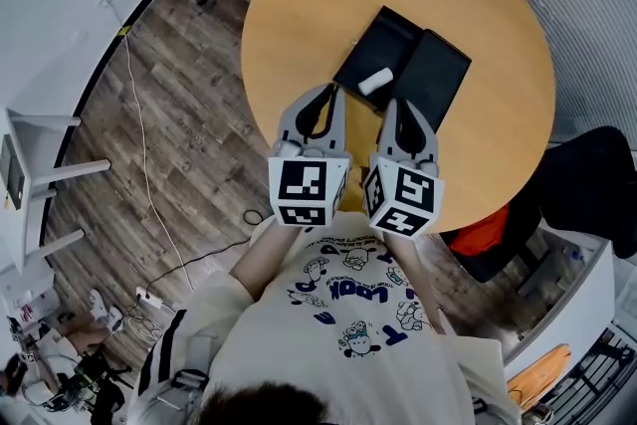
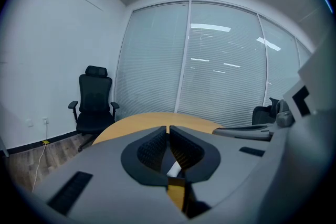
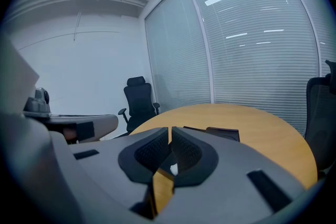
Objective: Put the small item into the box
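Note:
A small white item [image 1: 375,81] lies on the open black box [image 1: 381,40], near the seam between its two halves, on the round wooden table [image 1: 478,5]. My left gripper [image 1: 325,95] hovers just short of the box's near-left corner, jaws together with nothing between them. My right gripper [image 1: 396,106] sits beside it, just short of the white item, also shut and empty. In the left gripper view the jaws [image 2: 168,129] meet, and a white sliver [image 2: 174,168] shows below them. In the right gripper view the jaws [image 3: 170,130] meet, with the box [image 3: 223,134] ahead.
A black office chair [image 2: 94,99] stands beyond the table by the glass wall. Another dark chair [image 1: 587,184] with something orange sits at the table's right. Cables [image 1: 149,164] run over the wood floor on the left, near a white stand [image 1: 40,174].

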### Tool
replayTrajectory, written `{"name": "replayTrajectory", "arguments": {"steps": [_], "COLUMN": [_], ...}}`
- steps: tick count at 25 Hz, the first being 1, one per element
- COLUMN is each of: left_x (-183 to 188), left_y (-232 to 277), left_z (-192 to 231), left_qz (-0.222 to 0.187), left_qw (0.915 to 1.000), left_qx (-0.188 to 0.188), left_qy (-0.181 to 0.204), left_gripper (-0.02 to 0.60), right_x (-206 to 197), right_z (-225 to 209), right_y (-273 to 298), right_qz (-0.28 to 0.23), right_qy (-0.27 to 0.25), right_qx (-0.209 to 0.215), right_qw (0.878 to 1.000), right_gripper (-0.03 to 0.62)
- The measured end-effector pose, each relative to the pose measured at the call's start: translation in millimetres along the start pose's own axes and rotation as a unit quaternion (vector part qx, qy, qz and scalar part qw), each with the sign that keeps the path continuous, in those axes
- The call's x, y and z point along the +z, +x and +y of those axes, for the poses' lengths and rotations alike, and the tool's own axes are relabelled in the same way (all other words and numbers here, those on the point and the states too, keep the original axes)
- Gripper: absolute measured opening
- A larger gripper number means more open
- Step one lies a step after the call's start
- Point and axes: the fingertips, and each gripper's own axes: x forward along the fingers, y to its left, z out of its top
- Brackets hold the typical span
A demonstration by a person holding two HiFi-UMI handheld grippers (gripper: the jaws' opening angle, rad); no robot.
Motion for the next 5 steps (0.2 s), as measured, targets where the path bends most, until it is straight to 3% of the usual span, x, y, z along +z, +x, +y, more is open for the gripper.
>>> {"name": "replayTrajectory", "arguments": {"steps": [5], "left_x": [3], "left_y": [-39], "left_z": [-22], "left_qz": [-0.001], "left_qw": [1.0], "left_qx": [-0.002], "left_qy": [-0.001], "left_gripper": [0.031], "right_x": [3], "right_z": [0], "right_y": [-44], "right_qz": [-0.001], "right_qy": [-0.004], "right_qx": [-0.001], "right_qw": [1.0], "right_gripper": [0.041]}}
